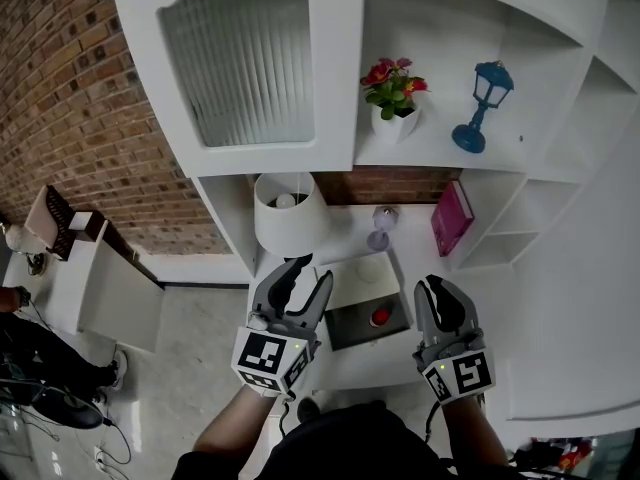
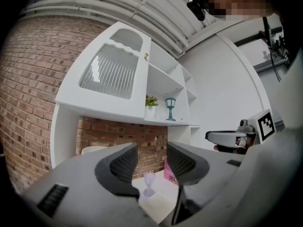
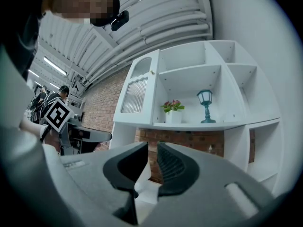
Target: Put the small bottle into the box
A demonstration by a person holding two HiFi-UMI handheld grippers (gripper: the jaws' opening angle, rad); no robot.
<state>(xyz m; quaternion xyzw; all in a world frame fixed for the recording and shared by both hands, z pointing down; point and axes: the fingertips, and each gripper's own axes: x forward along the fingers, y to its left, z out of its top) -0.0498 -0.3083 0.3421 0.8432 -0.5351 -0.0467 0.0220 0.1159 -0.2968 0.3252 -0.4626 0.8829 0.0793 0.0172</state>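
A small lilac goblet-shaped bottle (image 1: pixel 381 226) stands on the white counter under the shelves, and it also shows between the jaws in the left gripper view (image 2: pixel 149 183), farther off. A dark open box (image 1: pixel 352 328) lies nearer me with a red round thing (image 1: pixel 380 317) inside. My left gripper (image 1: pixel 310 270) (image 2: pixel 151 160) hovers left of the box, open and empty. My right gripper (image 1: pixel 437 286) (image 3: pixel 152 162) hangs to the right of the box, its jaws a narrow gap apart with nothing between them.
A white lampshade (image 1: pixel 288 213) stands left of the bottle and a pink book (image 1: pixel 452 218) leans to its right. A pale round lid-like thing (image 1: pixel 370 268) lies behind the box. On the upper shelf are a flowerpot (image 1: pixel 394 93) and a blue lantern (image 1: pixel 485 103).
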